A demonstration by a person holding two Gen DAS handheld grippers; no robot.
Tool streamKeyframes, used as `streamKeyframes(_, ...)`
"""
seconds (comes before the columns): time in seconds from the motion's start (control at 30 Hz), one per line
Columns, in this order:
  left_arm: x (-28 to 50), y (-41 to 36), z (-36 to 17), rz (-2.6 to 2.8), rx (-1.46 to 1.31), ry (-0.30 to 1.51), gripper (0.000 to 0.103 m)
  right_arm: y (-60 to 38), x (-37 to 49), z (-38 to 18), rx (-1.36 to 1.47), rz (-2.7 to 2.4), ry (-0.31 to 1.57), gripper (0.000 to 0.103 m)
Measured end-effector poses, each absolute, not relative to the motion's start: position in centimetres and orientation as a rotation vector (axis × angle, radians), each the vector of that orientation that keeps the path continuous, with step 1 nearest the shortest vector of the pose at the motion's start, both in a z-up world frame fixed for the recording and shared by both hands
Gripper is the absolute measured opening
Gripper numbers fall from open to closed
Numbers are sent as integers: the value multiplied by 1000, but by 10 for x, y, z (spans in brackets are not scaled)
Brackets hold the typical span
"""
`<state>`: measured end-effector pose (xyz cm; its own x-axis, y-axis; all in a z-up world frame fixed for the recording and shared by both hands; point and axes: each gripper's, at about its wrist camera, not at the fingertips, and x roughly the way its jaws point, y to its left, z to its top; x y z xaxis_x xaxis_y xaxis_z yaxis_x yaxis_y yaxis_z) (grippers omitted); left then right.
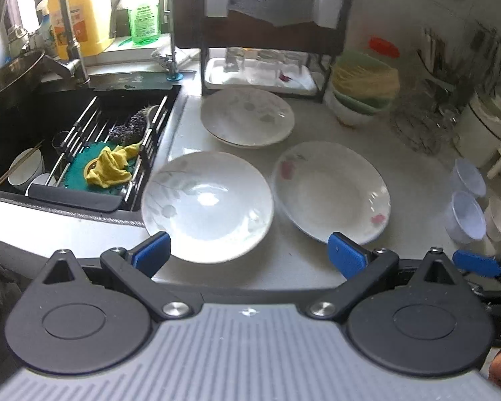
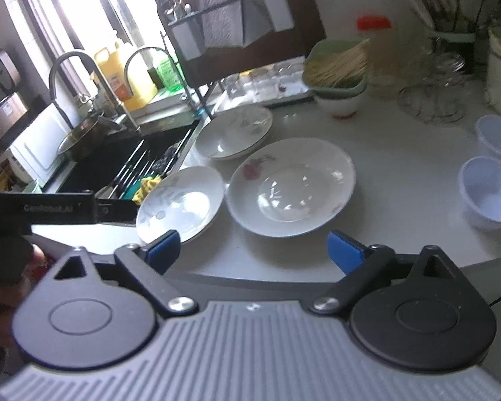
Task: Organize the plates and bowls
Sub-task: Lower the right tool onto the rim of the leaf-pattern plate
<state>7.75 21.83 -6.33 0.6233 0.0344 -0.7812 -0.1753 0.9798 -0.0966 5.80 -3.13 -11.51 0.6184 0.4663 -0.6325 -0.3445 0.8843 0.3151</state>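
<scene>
Three sets of shallow white ceramic plates are laid out on the pale grey desk (image 1: 317,267) beside the black sink (image 1: 23,127). The white plate with grey leaf print (image 1: 207,207) lies nearest the desk's front edge, just beside the sink rim. The white plate with pink flower print (image 1: 330,190) lies close to its right, the rims nearly touching. A stack of two white leaf-print plates (image 1: 247,117) sits behind them, before the dark dish rack (image 1: 264,33). A stack of bowls topped by a green bowl of pale sticks (image 1: 364,83) stands further back on the right.

The left gripper (image 1: 250,254) is held with its blue pads wide apart and nothing between them; the grey-leaf plate lies directly ahead and slightly left of it, the near rim just beyond the left pad. The right gripper (image 2: 255,247) is likewise spread and empty, with the pink-flower plate straight ahead. Being round, neither plate offers a preferred axis; the near rim is judged the likeliest grasp point, each gripper being nearer its own plate.
</scene>
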Motion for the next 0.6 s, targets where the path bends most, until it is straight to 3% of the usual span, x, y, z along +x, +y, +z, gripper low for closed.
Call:
streamKeyframes(0.23,104,271,-83,113,-239,906,102,5,80,-122,169,455,789,85)
streamKeyframes(0.6,154,334,-110,51,-234,929,100,43,124,-148,293,353,878,85)
